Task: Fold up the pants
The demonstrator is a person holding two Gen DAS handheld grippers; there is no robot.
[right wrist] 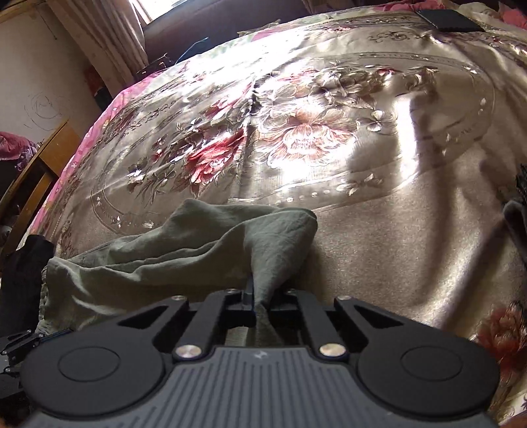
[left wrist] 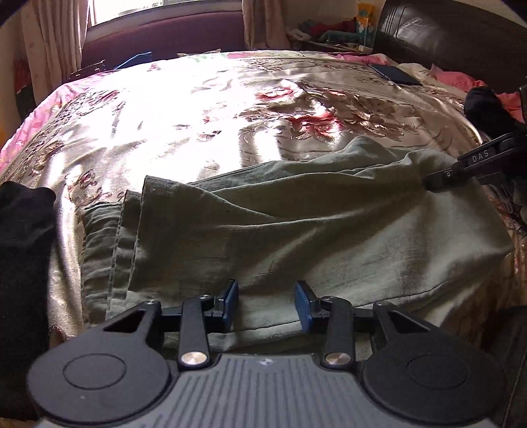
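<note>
Olive-green pants (left wrist: 296,224) lie crumpled across the near part of a shiny floral bedspread (left wrist: 197,108). My left gripper (left wrist: 266,304) is open, its blue pads on either side of the pants' near edge, low over the cloth. My right gripper (left wrist: 434,181) comes in from the right in the left wrist view and is shut on the pants' far right corner. In the right wrist view the right gripper (right wrist: 262,303) pinches a bunch of the pants (right wrist: 184,243), which rises from the bedspread (right wrist: 378,230) to its jaws.
A black garment (left wrist: 23,263) lies at the bed's left edge. A dark phone (left wrist: 395,74) lies far right on the bed, also in the right wrist view (right wrist: 448,19). A dark headboard (left wrist: 454,36), curtains and a window sit behind. Wooden furniture (right wrist: 36,164) stands left.
</note>
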